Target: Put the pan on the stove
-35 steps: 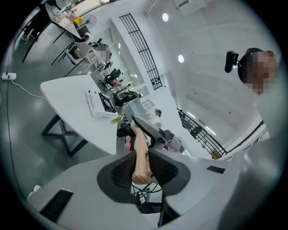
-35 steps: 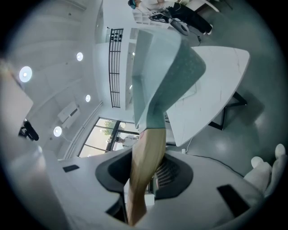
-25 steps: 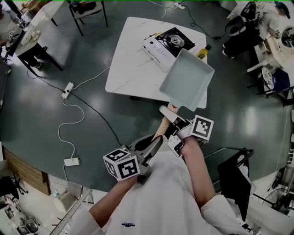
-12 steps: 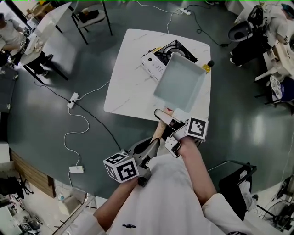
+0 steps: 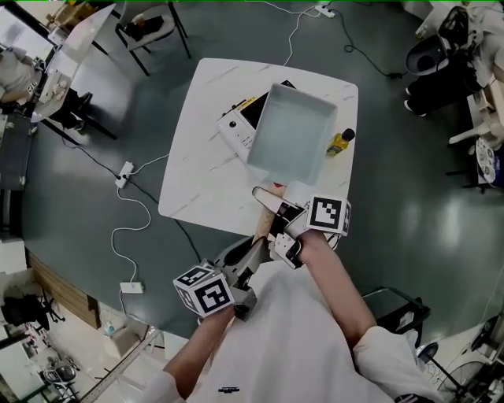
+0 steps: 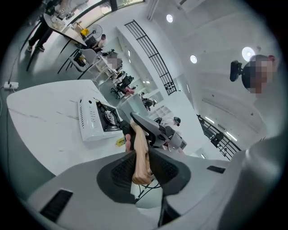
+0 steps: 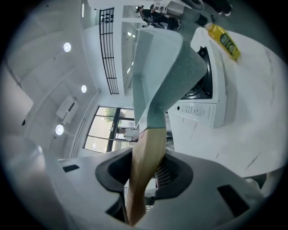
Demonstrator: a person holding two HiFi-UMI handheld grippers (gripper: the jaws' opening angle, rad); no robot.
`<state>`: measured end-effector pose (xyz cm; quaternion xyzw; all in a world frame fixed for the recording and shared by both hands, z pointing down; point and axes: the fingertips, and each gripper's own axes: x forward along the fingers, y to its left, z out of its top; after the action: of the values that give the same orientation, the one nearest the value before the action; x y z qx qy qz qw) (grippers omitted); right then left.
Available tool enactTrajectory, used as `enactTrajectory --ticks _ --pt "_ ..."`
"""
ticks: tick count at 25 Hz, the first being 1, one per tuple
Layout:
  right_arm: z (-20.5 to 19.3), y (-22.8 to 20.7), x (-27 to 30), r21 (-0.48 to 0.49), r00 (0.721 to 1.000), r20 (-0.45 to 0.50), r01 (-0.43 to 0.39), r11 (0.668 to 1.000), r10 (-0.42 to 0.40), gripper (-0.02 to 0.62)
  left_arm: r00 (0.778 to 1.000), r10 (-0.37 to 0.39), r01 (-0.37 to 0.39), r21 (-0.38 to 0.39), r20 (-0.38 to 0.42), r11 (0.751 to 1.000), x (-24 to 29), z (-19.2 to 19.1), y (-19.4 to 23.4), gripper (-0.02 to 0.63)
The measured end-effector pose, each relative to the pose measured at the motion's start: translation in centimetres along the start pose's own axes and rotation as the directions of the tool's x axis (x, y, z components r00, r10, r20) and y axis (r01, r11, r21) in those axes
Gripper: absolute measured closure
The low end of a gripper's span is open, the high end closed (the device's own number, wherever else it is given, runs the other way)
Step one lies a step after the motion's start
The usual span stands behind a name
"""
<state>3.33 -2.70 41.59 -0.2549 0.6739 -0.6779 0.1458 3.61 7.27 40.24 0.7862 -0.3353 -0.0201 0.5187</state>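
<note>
A pale green rectangular pan point(image 5: 290, 130) with a wooden handle point(image 5: 265, 219) hangs above the white table point(image 5: 197, 185). It covers most of the white portable gas stove point(image 5: 235, 126). My right gripper point(image 5: 277, 214) is shut on the handle close to the pan, as the right gripper view shows the handle point(image 7: 146, 166) between the jaws below the pan point(image 7: 162, 67). My left gripper point(image 5: 258, 249) is shut on the handle's end point(image 6: 140, 161), behind the right gripper point(image 6: 150, 128). The stove point(image 6: 96, 119) lies ahead on the table.
A yellow bottle point(image 5: 340, 142) lies on the table just right of the pan. A power strip with cables point(image 5: 124, 175) lies on the floor to the left. Chairs and desks point(image 5: 150, 24) stand at the back left, a black chair point(image 5: 429, 55) at the back right.
Both grippers have carried the pan forward and left across the table. It hung off the table's right edge before and now hangs over the stove.
</note>
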Motion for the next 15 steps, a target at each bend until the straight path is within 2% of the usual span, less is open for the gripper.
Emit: enactTrajectory --ticks 4,7,15 --pt "3.2 -0.5 -0.3 -0.013 1.0 -0.025 -0.004 1.0 0.004 0.472 1.0 0.015 -0.015 0.0 0.011 1.0 3.3 0.9 -0.2 0.514" --pt "4.3 -0.7 -0.3 0.012 1.0 -0.022 -0.006 1.0 0.006 0.472 1.0 0.022 -0.022 0.006 0.007 1.0 4.5 1.4 -0.2 0.514" --pt "6.2 0.1 0.4 -0.012 0.999 0.038 -0.014 1.0 0.015 0.472 0.999 -0.015 0.017 0.027 -0.045 0.999 5.2 3.2 -0.1 0.514"
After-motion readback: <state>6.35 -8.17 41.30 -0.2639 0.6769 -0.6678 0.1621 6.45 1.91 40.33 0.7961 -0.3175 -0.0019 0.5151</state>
